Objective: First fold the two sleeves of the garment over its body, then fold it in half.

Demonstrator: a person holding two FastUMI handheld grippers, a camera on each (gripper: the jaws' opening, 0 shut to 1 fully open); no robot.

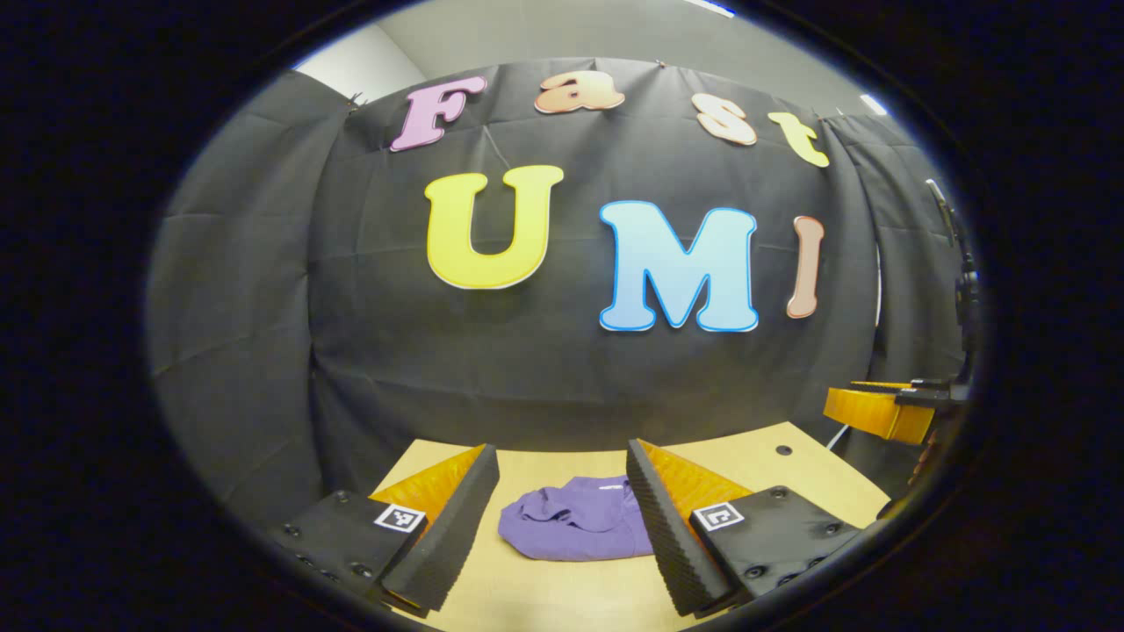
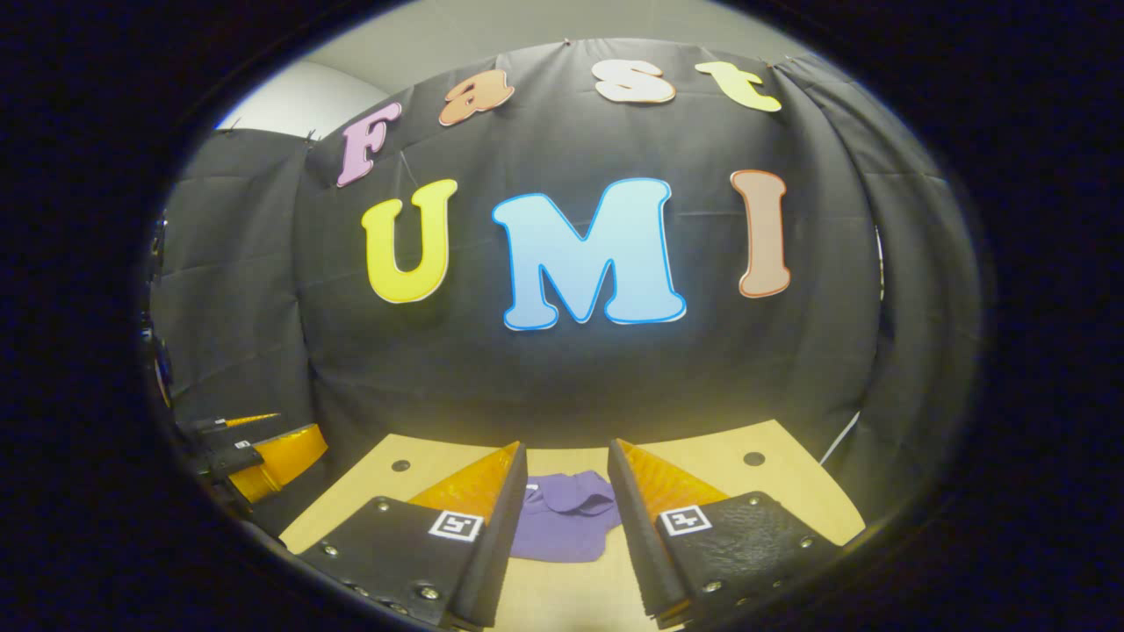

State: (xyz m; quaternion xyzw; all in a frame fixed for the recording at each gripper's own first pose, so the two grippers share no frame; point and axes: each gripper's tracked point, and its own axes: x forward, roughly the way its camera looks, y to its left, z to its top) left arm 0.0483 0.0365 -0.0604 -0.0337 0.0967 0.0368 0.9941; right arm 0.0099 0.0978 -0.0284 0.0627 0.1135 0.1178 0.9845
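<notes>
In the left gripper view the left gripper (image 1: 562,518) hangs above the near edge of the light wooden surface (image 1: 790,470), its jaws standing wide apart and holding nothing; between them, toward 12 o'clock from the fingertips, lies the purple garment (image 1: 575,525), crumpled in a loose heap on the surface rather than spread flat; its folds bunch toward the middle and its right edge runs behind the right finger, so how far it reaches that way cannot be told; neither finger touches the cloth. At about 3 o'clock in this view, beyond the surface's right edge, the right gripper (image 1: 882,408) shows side-on and in the air, too small and too near the rim to judge from here.

In the right gripper view the right gripper (image 2: 566,527) is likewise raised over the near side of the surface (image 2: 773,491), jaws open at a moderate gap and empty; the garment (image 2: 562,522) sits in the gap at 12 o'clock, a rumpled mound with one rounded fold nearest the far side, apart from both fingers. At about 9 o'clock, off the surface's left edge, the left gripper (image 2: 255,448) appears, held in the air. Small dark round holes (image 2: 753,458) mark the surface near its far corners.
</notes>
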